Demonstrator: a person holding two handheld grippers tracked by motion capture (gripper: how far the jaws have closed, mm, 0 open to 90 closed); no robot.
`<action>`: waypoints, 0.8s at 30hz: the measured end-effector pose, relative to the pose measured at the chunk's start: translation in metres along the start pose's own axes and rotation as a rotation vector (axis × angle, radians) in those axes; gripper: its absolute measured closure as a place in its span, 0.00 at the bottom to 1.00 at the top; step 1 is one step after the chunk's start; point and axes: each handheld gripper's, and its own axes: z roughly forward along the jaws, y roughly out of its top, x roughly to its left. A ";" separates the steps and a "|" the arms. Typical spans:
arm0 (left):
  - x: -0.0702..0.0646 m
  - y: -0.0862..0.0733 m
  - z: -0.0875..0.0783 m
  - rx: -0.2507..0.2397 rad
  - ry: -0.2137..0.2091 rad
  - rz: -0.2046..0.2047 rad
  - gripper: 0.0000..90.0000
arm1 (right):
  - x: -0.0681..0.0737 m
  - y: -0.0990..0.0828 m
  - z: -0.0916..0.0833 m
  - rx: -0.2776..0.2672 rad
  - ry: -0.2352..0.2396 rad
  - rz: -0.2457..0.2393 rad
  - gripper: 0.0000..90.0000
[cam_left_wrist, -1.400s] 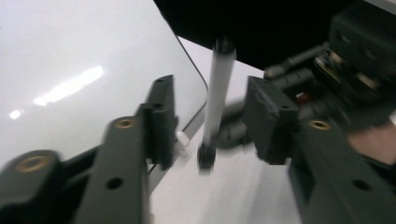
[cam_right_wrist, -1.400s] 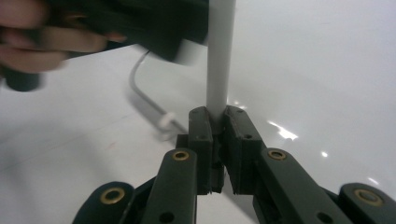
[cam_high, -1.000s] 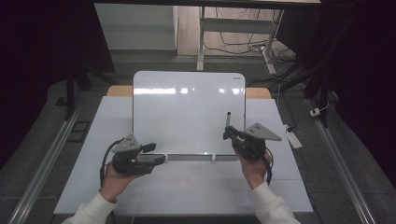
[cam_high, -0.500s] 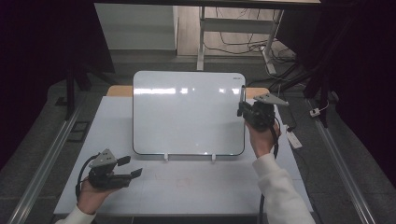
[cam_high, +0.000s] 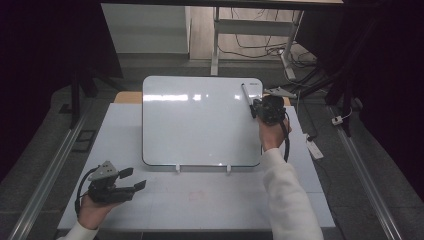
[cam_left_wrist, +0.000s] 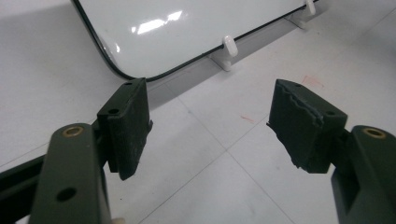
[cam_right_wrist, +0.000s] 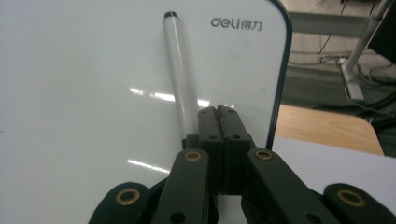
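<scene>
Reaching right claw (cam_high: 256, 107) clamping marker (cam_high: 246, 97), upper whiteboard (cam_high: 200, 125) corner

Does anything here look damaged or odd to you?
Yes, slightly. In the left gripper view, the left gripper has a pad with a ragged, chipped edge, as if worn. Faint reddish smudges mark the table near the whiteboard. Otherwise nothing stands out.

Each hand-held gripper is dark olive-black: the left hand-held gripper (cam_high: 131, 179) carries a grey three-cornered plate and a looping black cable, and its blocky jaw pads are chipped at the edges. The right hand-held gripper (cam_high: 253, 107) has brass-ringed pivot holes. Both sleeves are white.
</scene>
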 end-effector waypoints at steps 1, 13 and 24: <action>0.001 -0.001 0.000 0.000 0.003 -0.004 0.33 | 0.001 -0.001 0.000 -0.002 0.010 -0.007 0.99; 0.003 -0.003 -0.002 -0.007 -0.002 -0.006 0.33 | -0.003 -0.008 -0.031 -0.065 0.120 -0.101 0.88; 0.003 -0.004 0.003 0.002 -0.017 0.001 0.32 | -0.011 -0.069 -0.076 -0.065 0.275 -0.147 0.64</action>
